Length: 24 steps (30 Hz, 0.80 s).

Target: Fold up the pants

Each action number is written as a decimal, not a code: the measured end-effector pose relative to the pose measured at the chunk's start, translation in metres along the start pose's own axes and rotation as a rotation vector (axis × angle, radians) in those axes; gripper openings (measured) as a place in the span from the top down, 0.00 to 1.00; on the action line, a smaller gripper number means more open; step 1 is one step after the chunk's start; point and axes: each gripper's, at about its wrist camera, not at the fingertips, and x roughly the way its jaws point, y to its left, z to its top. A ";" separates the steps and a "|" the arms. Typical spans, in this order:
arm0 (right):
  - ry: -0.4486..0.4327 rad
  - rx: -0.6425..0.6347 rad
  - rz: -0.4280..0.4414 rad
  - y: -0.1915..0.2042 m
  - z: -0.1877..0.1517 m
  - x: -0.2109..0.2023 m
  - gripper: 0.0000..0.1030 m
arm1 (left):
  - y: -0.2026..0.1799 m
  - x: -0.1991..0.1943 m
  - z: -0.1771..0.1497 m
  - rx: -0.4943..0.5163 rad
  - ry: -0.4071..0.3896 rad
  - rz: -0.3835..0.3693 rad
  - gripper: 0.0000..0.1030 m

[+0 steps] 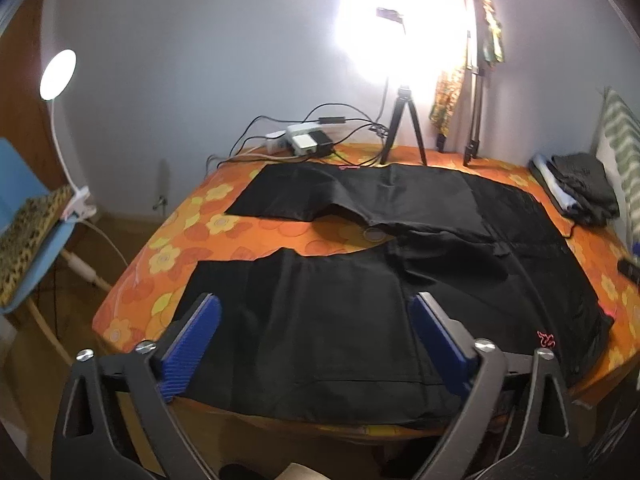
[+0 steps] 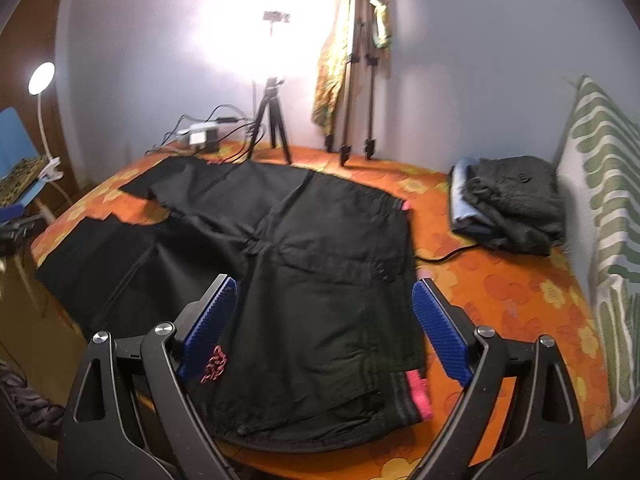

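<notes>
Pants (image 1: 400, 280), black, lie spread flat on the orange floral cover (image 1: 168, 256), legs apart, pink-trimmed waistband nearest, while left gripper (image 1: 316, 304) and right gripper (image 2: 324, 292) hover wide-jawed, holding nothing.

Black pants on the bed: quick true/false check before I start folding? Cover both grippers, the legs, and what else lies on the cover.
1. The pants lie spread flat with both legs apart. True.
2. The left gripper is clamped on a pant leg. False: its jaws are open above the fabric.
3. The right gripper is open, at the waistband end. True.
4. The bed cover is plain blue. False: orange, with flowers.
5. A pile of folded clothes sits near the pillow. True.
</notes>
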 end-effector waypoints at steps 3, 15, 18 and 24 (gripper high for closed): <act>0.006 -0.060 0.050 0.012 -0.006 0.004 0.12 | 0.013 0.005 -0.001 -0.021 0.029 -0.018 0.30; 0.160 -0.346 0.310 0.104 -0.045 0.024 0.30 | 0.102 0.027 -0.023 -0.146 0.167 0.093 0.58; 0.186 -0.387 0.351 0.121 -0.052 0.025 0.33 | 0.116 0.034 -0.028 -0.181 0.201 0.090 0.59; 0.224 -0.458 0.386 0.146 -0.066 0.033 0.36 | 0.154 0.049 -0.048 -0.325 0.298 0.065 0.60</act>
